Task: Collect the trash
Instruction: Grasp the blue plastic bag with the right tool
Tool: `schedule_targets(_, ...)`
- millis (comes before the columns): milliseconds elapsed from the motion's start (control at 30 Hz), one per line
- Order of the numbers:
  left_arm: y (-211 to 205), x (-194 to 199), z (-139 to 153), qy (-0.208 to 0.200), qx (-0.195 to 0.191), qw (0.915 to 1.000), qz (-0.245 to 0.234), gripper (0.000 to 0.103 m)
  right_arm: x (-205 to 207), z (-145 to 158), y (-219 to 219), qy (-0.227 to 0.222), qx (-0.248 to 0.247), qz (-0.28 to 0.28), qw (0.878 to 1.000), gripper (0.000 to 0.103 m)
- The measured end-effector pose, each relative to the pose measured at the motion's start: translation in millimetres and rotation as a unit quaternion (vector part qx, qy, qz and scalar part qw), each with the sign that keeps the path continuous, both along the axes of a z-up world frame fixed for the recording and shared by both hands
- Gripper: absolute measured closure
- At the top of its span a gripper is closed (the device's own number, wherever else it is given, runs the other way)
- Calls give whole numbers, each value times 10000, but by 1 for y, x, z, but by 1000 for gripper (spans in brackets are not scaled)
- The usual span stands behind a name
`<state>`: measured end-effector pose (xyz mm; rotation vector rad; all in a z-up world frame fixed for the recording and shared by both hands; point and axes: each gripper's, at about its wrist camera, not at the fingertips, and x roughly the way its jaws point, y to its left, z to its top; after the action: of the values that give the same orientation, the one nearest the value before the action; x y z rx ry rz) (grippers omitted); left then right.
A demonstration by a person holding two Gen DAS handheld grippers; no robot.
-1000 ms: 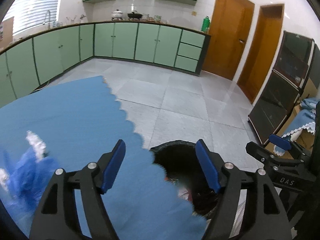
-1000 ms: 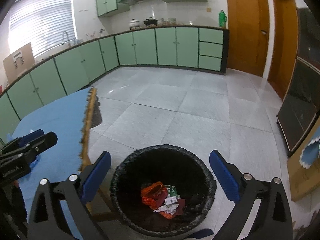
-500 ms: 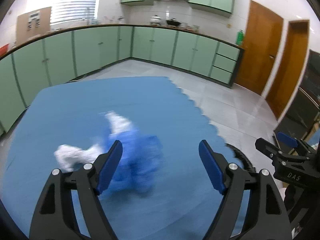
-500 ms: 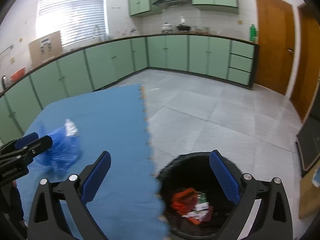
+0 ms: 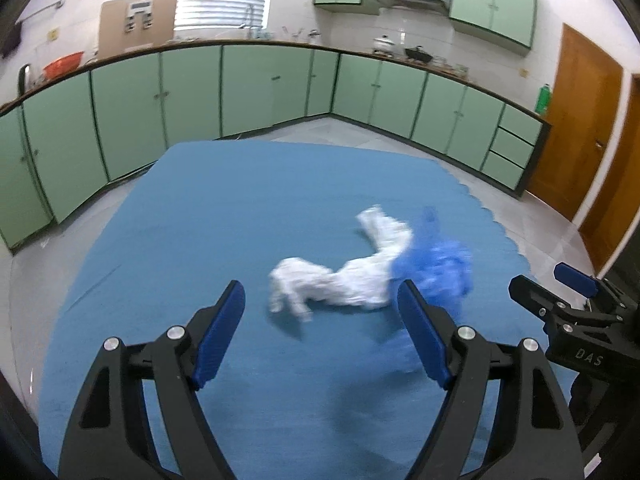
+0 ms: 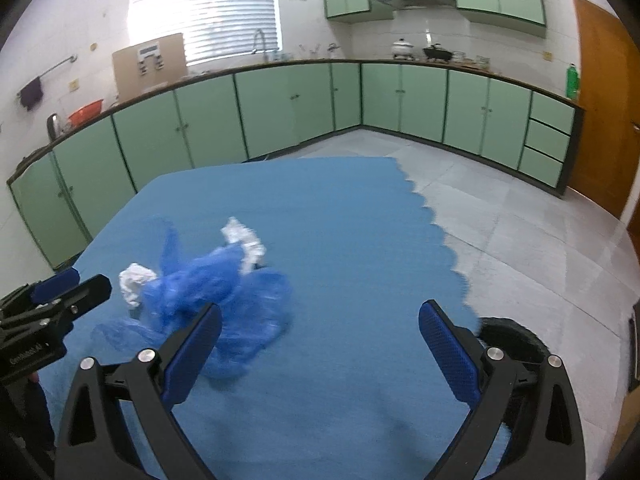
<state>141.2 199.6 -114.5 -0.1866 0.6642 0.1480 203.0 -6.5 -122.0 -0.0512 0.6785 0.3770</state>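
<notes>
Your left gripper hangs over the blue surface with its fingers spread wide and nothing between them. Just beyond the fingertips lies the trash: a crumpled white paper wad, blurred, whose long axis runs from near left to far right, its far end curling up toward the far right. Its right end touches a crumpled blue plastic bag, which sits just beyond your right-hand finger pad and partly behind it.

Your right gripper is also spread wide and holds nothing. From that view the blue plastic bag lies left of centre, sprawling from near left to far right, with its near edge hidden behind the left finger pad. Bits of the white paper wad show at its left side and far end. The rim of a black trash bin shows beside the scalloped right edge of the surface, partly hidden behind the right finger.

Each gripper appears at the edge of the other's view; the right one's body reads "DAS", while the lettering on the left one is too blurred to read. Around the room run green cabinets, with a brown door at far right, a green bottle on the counter end and a cardboard box by the window.
</notes>
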Motion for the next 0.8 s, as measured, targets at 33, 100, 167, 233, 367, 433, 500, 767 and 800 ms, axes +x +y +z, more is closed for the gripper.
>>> schedule_targets(33, 5, -2, -1, 11, -2, 10000, 39, 27, 1, 0, 5, 20, -7, 44, 10000, 6)
schedule_targets(100, 14, -4, -3, 38, -3, 9999, 122, 27, 2, -2, 16, 62, -11, 123, 9999, 6)
schedule_targets(167, 23, -6, -5, 61, -53, 9998, 186, 27, 3, -4, 23, 106, 6, 180, 9998, 6)
schedule_targets(233, 28, -6, -5, 63, -82, 9997, 226, 27, 4, -5, 33, 162, 11, 234, 9996, 6)
schedule_targets(367, 29, -4, -6, 62, -84, 9996, 244, 27, 6, -9, 45, 215, -52, 283, 9994, 6)
schedule_targets(433, 29, -3, -7, 79, -80, 9997, 228, 27, 7, -12, 50, 242, -92, 323, 9991, 6)
schedule_targets(500, 32, -3, -9, 96, -99, 9996, 230, 27, 8, -16, 55, 294, -121, 383, 9988, 6)
schedule_targets(767, 39, -3, -14, 139, -150, 9995, 248, 27, 8, -24, 65, 631, 100, 955, 9934, 32)
schedule_targets(800, 38, -3, -14, 147, -148, 9995, 241, 27, 8, -24, 65, 688, 181, 1044, 9920, 36)
